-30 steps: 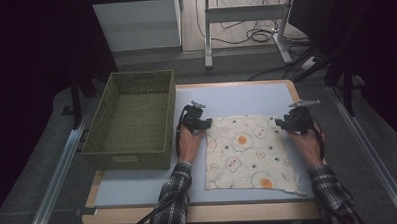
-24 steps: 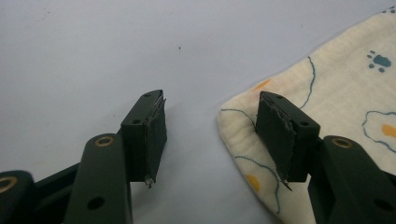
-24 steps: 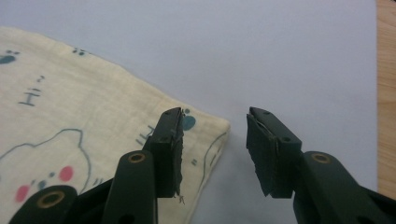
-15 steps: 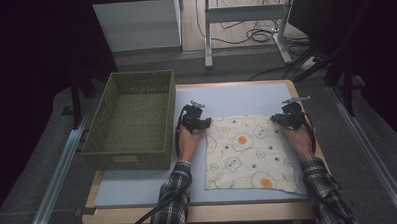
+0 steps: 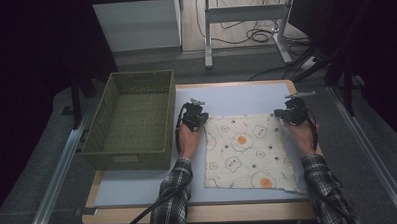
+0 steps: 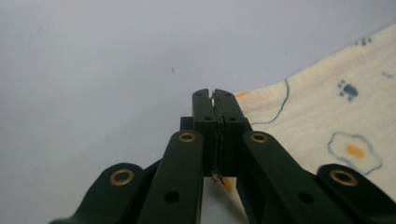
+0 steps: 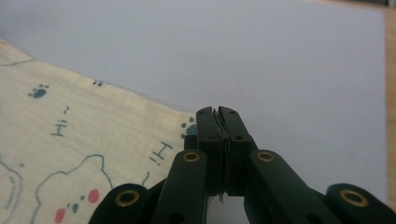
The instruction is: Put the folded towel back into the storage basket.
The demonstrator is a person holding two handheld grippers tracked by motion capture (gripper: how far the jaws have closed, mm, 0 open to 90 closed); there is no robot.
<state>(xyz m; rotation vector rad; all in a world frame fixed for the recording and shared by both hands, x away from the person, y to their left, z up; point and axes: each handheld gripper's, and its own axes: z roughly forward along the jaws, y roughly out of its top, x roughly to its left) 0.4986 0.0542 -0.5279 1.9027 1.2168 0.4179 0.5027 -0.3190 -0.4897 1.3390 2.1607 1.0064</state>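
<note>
1. Far left on the table (image 5: 139, 191) stands a green woven basket (image 5: 131, 120), seen from the high view.
2. The left gripper (image 5: 194, 118) has just closed its jaws; its own view shows them pinched on the cloth's (image 5: 248, 151) far-left corner.
3. The cloth lies flat at the table's middle-right; the right gripper view shows "Hi" printed on it.
4. The right gripper (image 5: 290, 114) has just closed too, clamping the far-right corner.

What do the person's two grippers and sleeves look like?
Both the left gripper and the right gripper are black, with flat jaw arms carrying brass-coloured rivets. A grey plate sits on top of each. A black cable trails away. The sleeves are dark plaid.
</note>
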